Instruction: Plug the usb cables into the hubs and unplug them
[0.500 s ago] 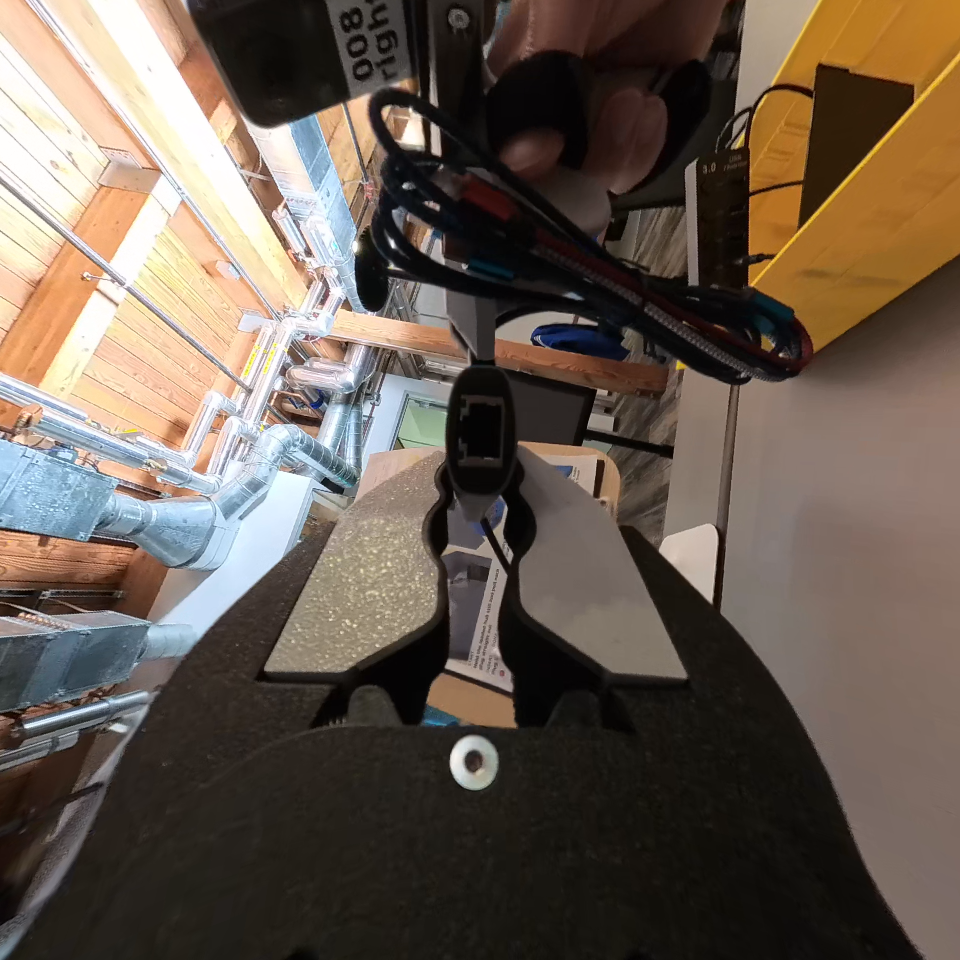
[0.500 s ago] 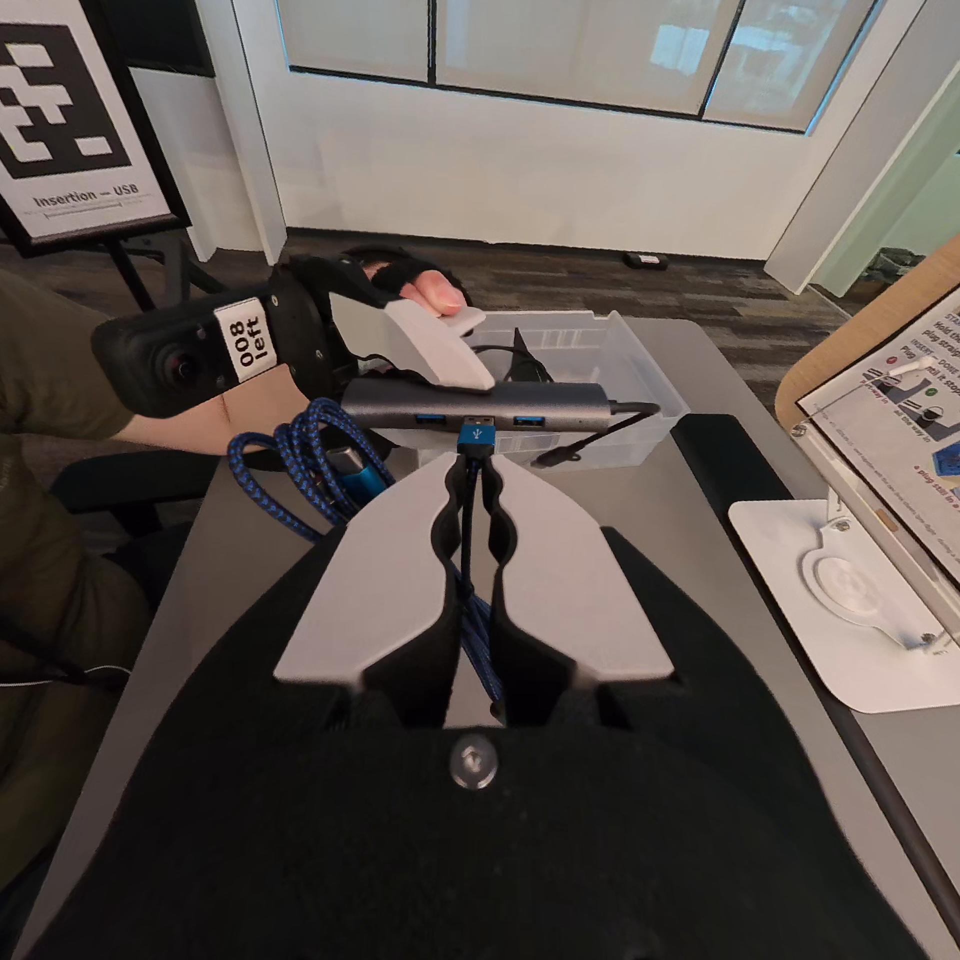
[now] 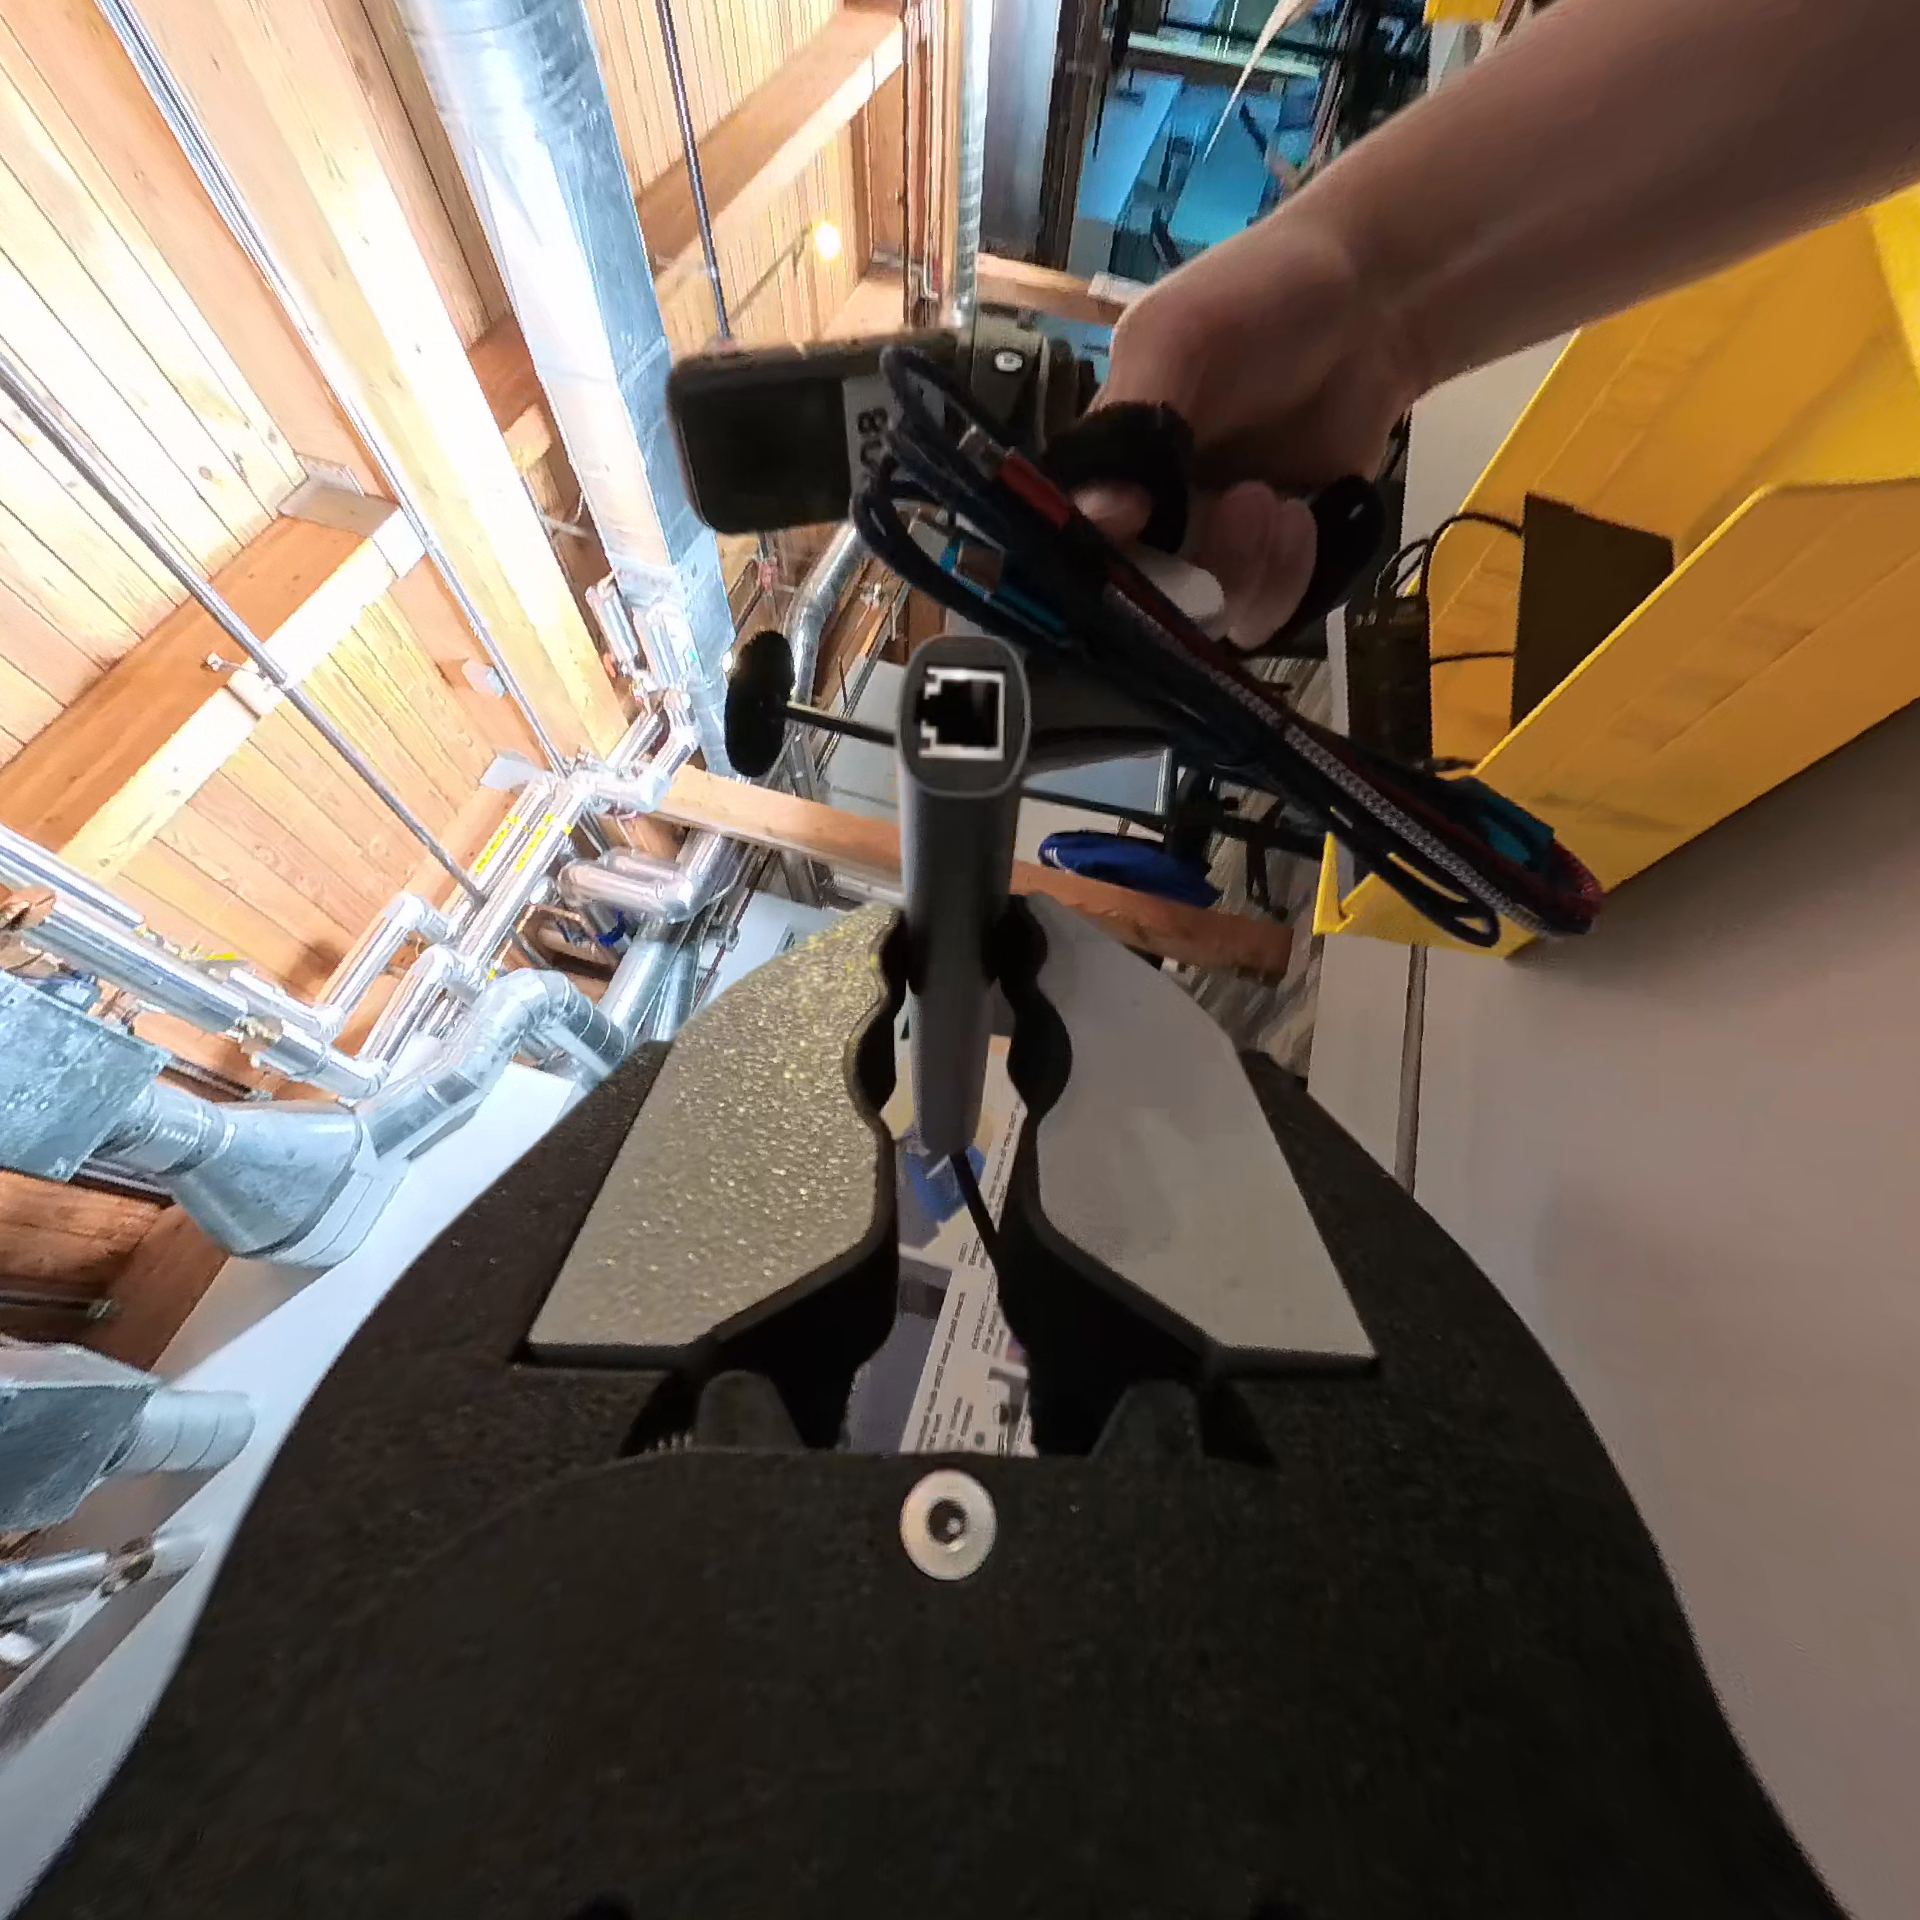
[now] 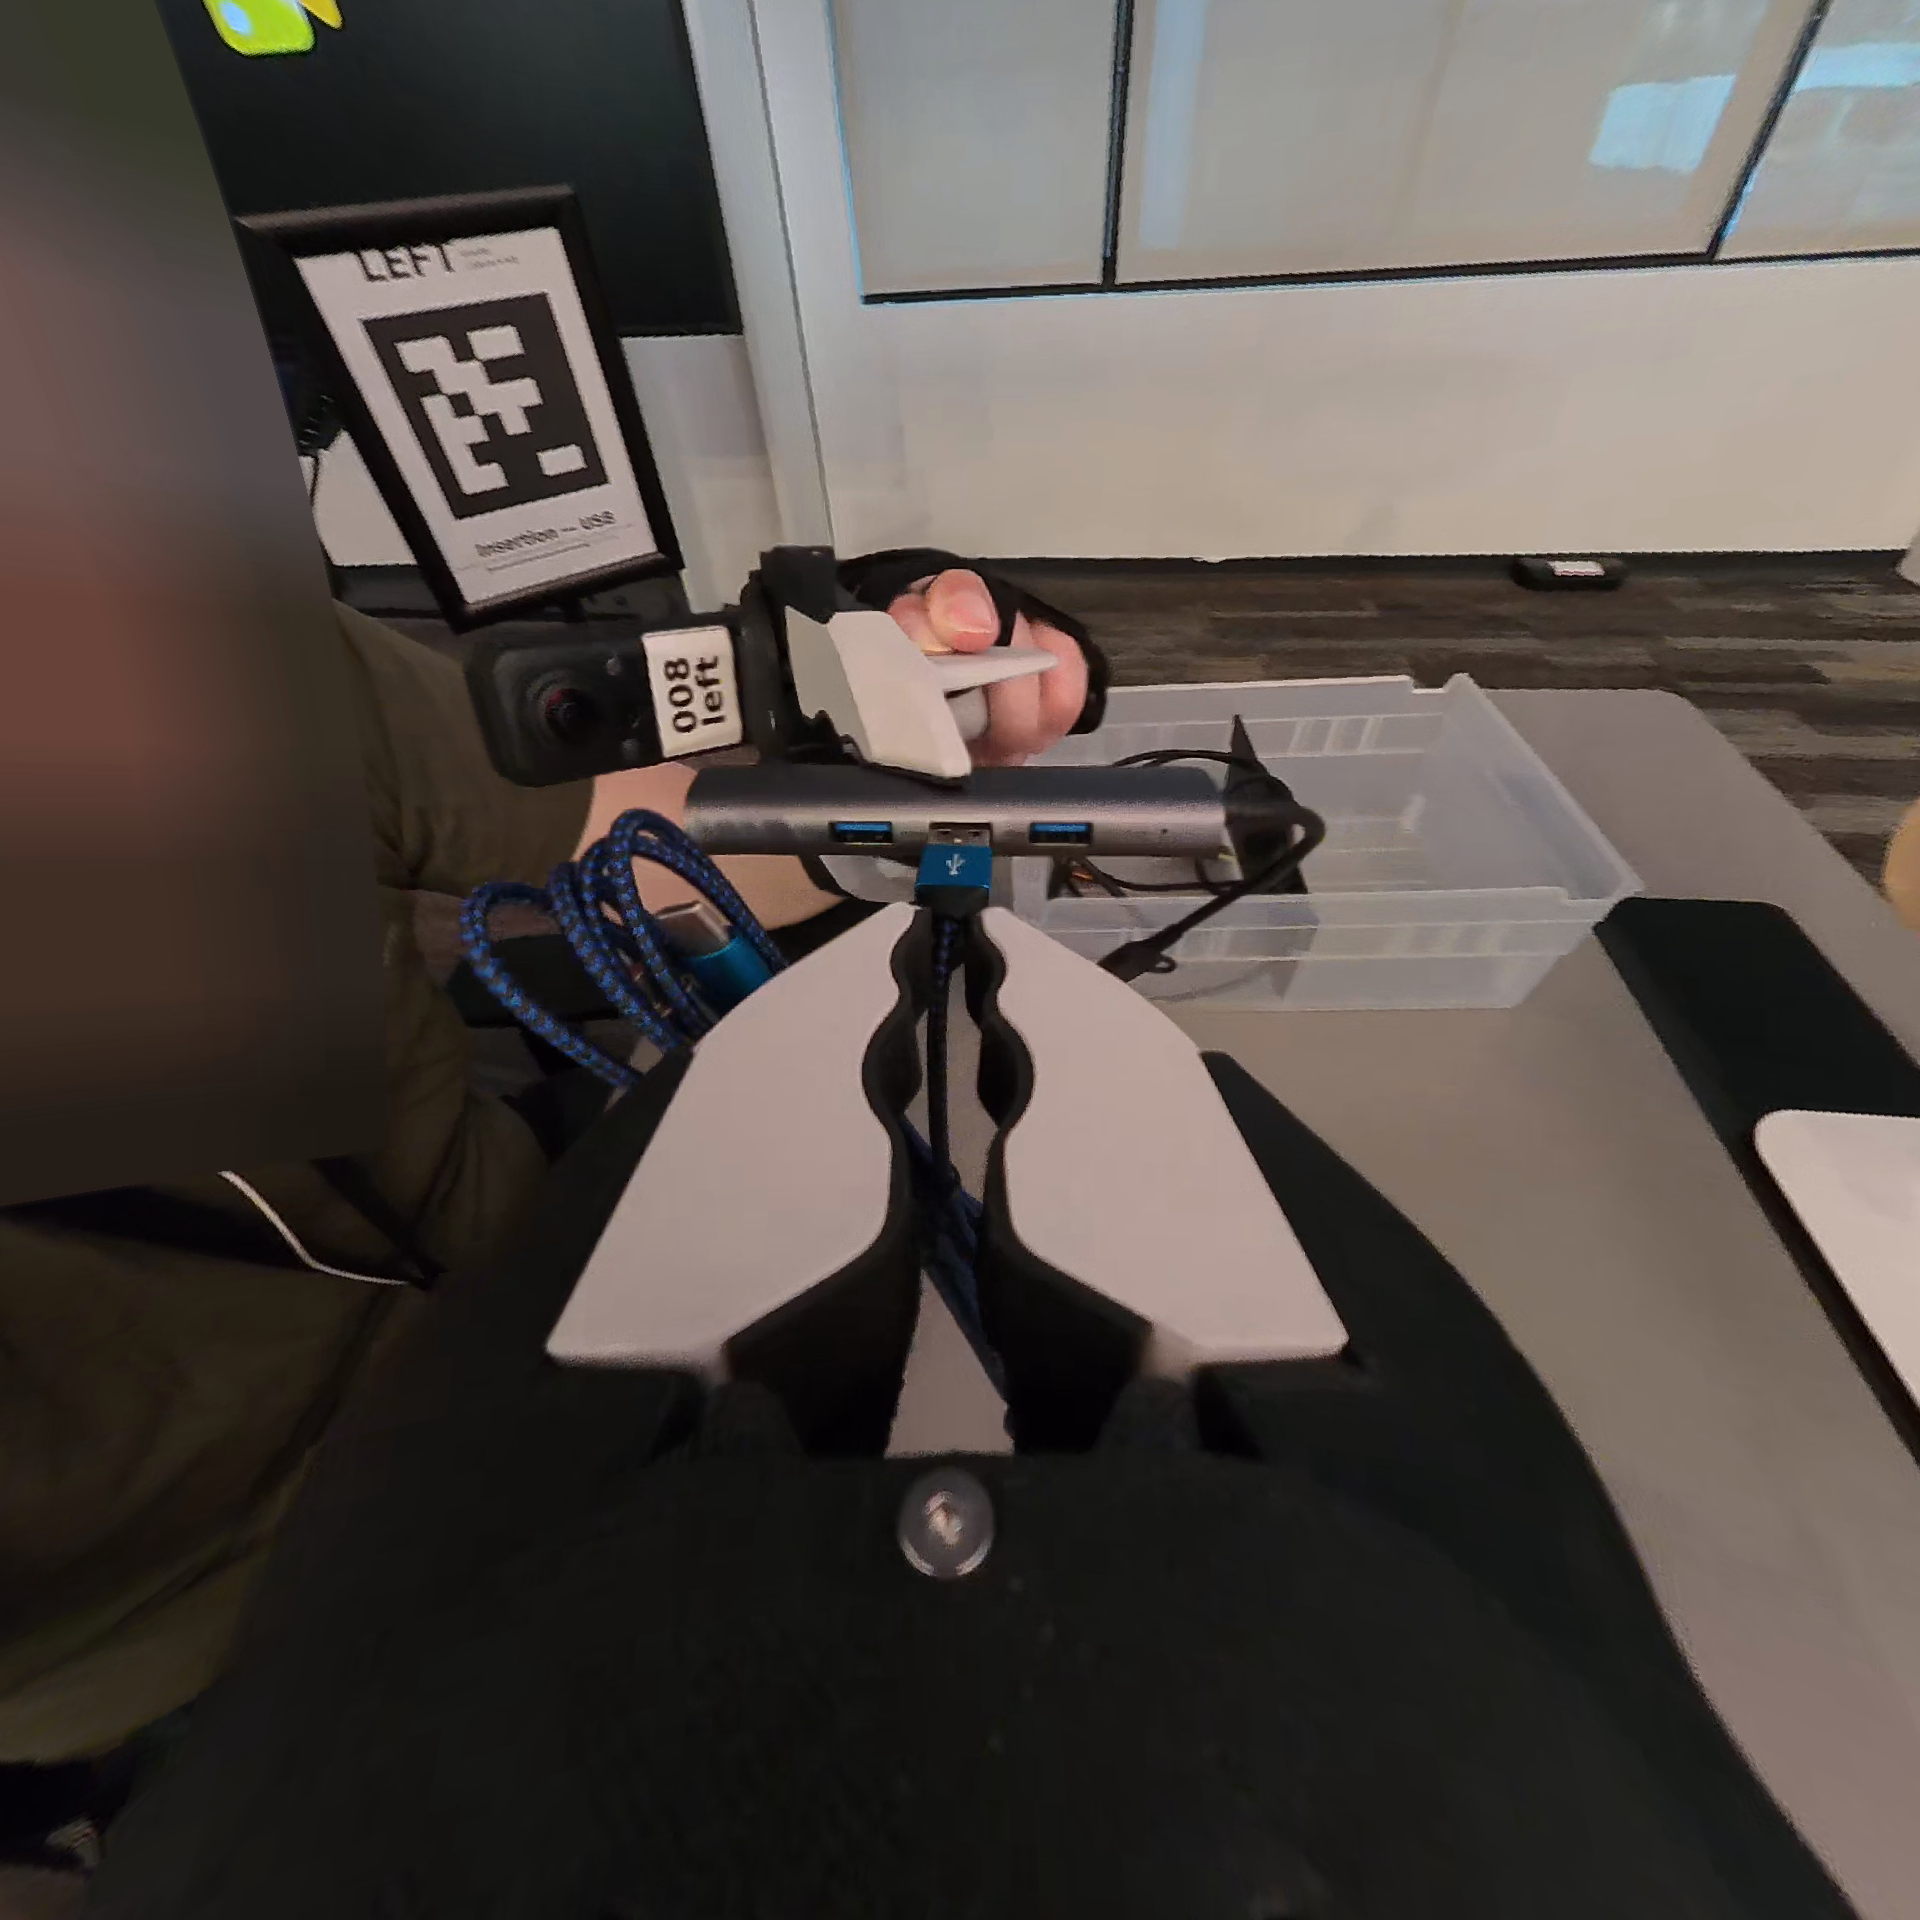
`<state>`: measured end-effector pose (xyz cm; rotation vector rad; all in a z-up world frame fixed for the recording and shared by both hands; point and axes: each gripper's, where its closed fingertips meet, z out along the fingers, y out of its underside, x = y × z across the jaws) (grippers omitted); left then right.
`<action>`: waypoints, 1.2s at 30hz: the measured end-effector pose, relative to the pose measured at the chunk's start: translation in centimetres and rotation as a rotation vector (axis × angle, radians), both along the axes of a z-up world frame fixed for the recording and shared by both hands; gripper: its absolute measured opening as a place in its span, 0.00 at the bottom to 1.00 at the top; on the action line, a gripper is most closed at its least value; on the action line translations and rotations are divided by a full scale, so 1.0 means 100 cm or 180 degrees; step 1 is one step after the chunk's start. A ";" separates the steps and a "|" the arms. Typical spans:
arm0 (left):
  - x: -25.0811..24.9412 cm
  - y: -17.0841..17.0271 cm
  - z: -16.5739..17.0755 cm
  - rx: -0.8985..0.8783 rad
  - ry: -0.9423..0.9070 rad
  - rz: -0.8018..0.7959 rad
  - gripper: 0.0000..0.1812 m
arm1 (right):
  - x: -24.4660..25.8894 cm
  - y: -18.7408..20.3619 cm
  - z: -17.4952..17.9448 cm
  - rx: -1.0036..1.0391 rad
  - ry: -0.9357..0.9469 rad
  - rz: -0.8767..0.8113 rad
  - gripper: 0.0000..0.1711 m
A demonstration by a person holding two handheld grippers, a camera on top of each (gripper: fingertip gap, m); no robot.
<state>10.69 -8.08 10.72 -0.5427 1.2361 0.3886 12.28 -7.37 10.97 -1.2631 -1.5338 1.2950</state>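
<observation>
With the left gripper (image 3: 961, 971) clamped on the grey USB hub (image 4: 951, 808) held above the table (image 4: 1455, 1143) and the right gripper (image 4: 948, 920) clamped on the blue USB-A plug (image 4: 953, 871) at its middle port, a tilted plug could jam.

**Lettering in view**

A white sticker (image 4: 694, 694) with printed characters sits on the camera of the left claw (image 4: 940, 748), centre left. A framed sign (image 4: 468, 405), upper left, carries a black-and-white marker and lettering. A printed sheet (image 3: 971, 1340) shows between the fingers; too blurred to read.

Left hand-held gripper (image 3: 961, 961) clamps grey hub (image 3: 956, 914); cable bundle (image 3: 1195, 665) beyond.
</observation>
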 end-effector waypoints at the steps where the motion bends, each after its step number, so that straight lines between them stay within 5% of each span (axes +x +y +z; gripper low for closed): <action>1: 0.001 -0.003 0.001 -0.0009 0.0000 -0.0052 0.09 | 0.000 -0.002 0.001 -0.0035 0.0003 0.0042 0.04; 36: -0.005 -0.051 0.027 -0.0950 -0.0487 -0.1407 0.09 | -0.016 -0.031 0.012 -0.1919 0.0092 0.0934 0.04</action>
